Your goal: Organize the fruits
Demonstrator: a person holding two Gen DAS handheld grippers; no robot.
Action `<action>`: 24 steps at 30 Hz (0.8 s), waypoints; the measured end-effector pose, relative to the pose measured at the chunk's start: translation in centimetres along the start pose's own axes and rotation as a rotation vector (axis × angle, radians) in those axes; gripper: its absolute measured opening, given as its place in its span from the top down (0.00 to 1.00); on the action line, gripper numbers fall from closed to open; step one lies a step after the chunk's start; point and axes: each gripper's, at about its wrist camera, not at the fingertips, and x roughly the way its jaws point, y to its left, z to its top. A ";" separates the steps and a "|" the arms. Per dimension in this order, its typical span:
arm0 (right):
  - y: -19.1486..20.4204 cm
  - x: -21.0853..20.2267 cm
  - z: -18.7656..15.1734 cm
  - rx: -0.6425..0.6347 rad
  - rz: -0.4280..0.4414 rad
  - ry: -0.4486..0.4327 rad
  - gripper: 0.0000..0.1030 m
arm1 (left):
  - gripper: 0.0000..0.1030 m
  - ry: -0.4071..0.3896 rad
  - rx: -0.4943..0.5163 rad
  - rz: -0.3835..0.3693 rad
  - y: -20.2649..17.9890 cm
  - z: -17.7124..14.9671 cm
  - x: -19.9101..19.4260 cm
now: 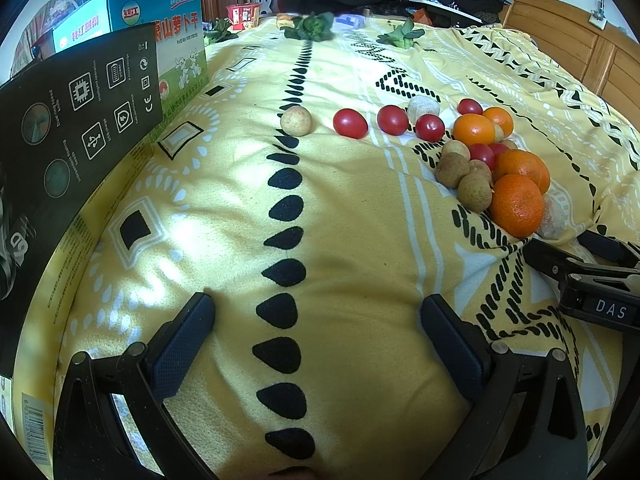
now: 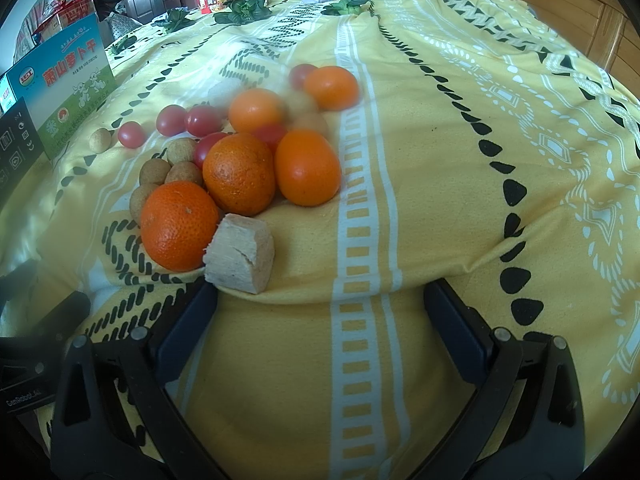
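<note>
Fruit heap on a bed covered by a yellow patterned blanket [image 2: 440,160]. The mandarins [image 2: 239,174] lay bunched together, with the longans [image 2: 154,171] touching their left side and the cherry tomatoes [image 1: 350,123] trailing leftward from the mandarins in a loose row that ended at a lone longan [image 1: 296,120]. A pale fibrous chunk [image 2: 240,254], possibly cut sugarcane, leaned against the nearest mandarin.

The left hand-held gripper [image 1: 316,344] hovered well to the left of the mandarins, jaws spread wide and empty. The right hand-held gripper [image 2: 320,328] sat just short of the mandarins, likewise wide and empty, its left finger almost under the chunk.

Handling, as judged: mandarins light, yielding, best pinched across the equator; tomatoes smooth, thin-skinned, easily burst; longans small, hard-shelled, prone to roll on the soft bedding.

Legible writing: "DAS" on the right gripper's body; Chinese lettering on the green-and-blue carton [image 1: 176,40]; icon panel on the black box [image 1: 80,120].
</note>
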 end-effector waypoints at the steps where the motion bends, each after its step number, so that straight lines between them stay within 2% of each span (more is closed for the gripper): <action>1: 0.0 0.0 0.0 0.000 0.000 0.000 0.00 | 0.00 0.001 0.001 0.001 0.0 0.0 -0.1; 7: 0.0 0.0 0.0 0.000 0.001 0.000 0.00 | 0.00 0.051 0.042 -0.031 -0.2 0.0 -0.6; 9: 0.0 0.0 0.0 0.000 0.000 0.000 0.00 | 0.02 0.101 0.042 -0.080 0.1 0.6 -1.0; 12: 0.0 0.0 0.0 0.000 0.000 0.000 0.00 | 0.06 0.102 0.008 -0.160 0.6 1.7 -1.9; 14: 0.0 0.0 0.0 0.000 0.000 0.000 0.00 | 0.13 0.090 -0.010 -0.204 0.6 2.7 -2.3; 16: 0.0 0.0 0.0 0.000 0.000 0.000 0.00 | 0.27 0.096 -0.010 -0.276 0.0 3.7 -2.2; 17: 0.0 0.0 0.0 0.000 0.000 0.000 0.00 | 0.29 0.107 -0.003 -0.305 -0.4 4.1 -2.1; 19: 0.0 0.0 0.0 0.000 -0.001 0.000 0.00 | 0.40 0.112 0.015 -0.339 -1.2 4.6 -1.9; 21: 0.1 0.0 0.0 -0.004 -0.007 0.001 0.00 | 0.45 0.131 0.003 -0.430 -2.0 5.2 -1.6; 24: 0.1 -0.1 0.1 -0.002 -0.005 0.000 0.00 | 0.55 0.156 0.012 -0.519 -3.5 5.9 -1.1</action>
